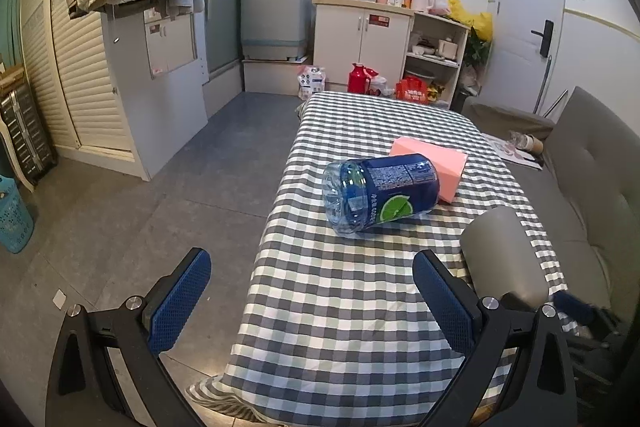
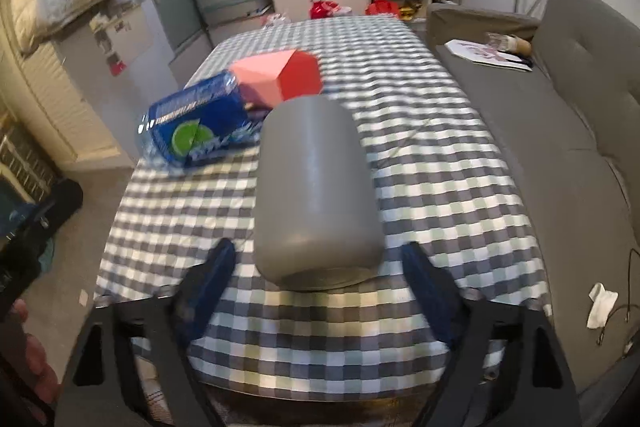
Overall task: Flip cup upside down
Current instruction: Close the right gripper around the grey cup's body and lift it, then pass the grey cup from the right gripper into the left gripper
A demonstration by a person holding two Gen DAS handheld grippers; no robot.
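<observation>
Grey and matt, the cup [image 2: 316, 195] stands on the checked cloth of the worktop [image 2: 440, 187], near the front edge. Its closed, rounded end appears to face the right wrist camera; whether it rests on base or rim cannot be told, since no opening shows in either view. Behind it to the left lie a blue bottle [image 2: 200, 131] on its side and a pink box [image 2: 276, 79], both near but apart from the cup.

Right tongs [image 2: 320, 279]: spread wide, one pad on either side of the cup's near end, not touching it, holding nothing. The frame is blurred, so the exact clearance cannot be judged.

Left tongs [image 1: 312, 291]: also wide apart and empty, poised over the near left part of the worktop. The cup [image 1: 504, 251] shows at the right of that view.

Assessment: the step in hand appears to be the grasp before turning.
- Centre the cup between the pads before closing.
- Grip at mid-height, where the wall is straightest; the rounded end may slip.
- Lift clear of the cloth before rotating, to avoid dragging it.
- Turn away from the bottle and box.
</observation>
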